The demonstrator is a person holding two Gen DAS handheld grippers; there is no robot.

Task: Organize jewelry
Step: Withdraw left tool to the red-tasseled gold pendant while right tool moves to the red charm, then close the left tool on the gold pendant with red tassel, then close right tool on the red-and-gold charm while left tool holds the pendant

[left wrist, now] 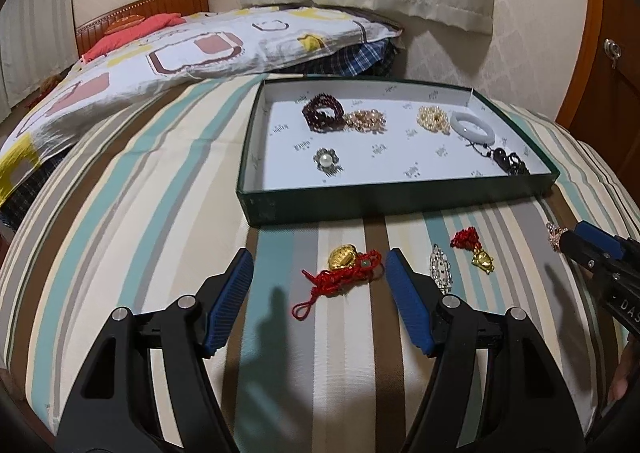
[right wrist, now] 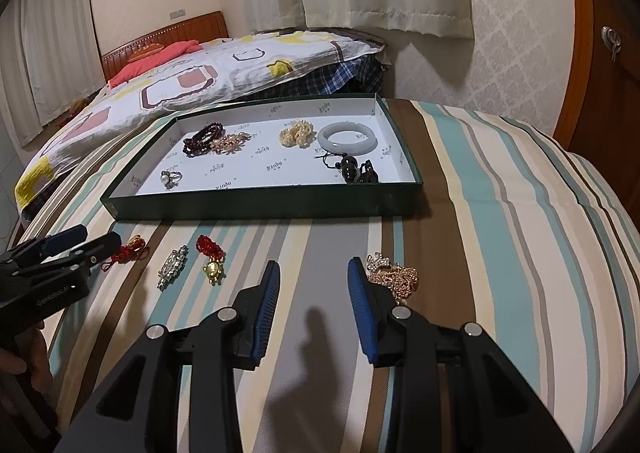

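Sorting is partway along, by the look of it: a shallow green box lid with white printed lining already holds beaded bracelets, a pale smooth bangle, a pearl ring and a dark pendant, while four pieces lie loose on the striped cloth before it. Left gripper hangs wide open and empty, its ribbed blue pads straddling a gold charm on knotted red cord, which lies between the fingertips, nearer the right-hand one and untouched. Right gripper stands partly open, also holding nothing; a rose-gold rhinestone chain bunches just outside its right fingertip. Between the two tools lie a flat silver rhinestone brooch and a small gold turtle charm with a red beaded tassel. Next, I judge, the left fingers must settle lower and pinch the hard gold body rather than the limp cord, which would slip or dangle.
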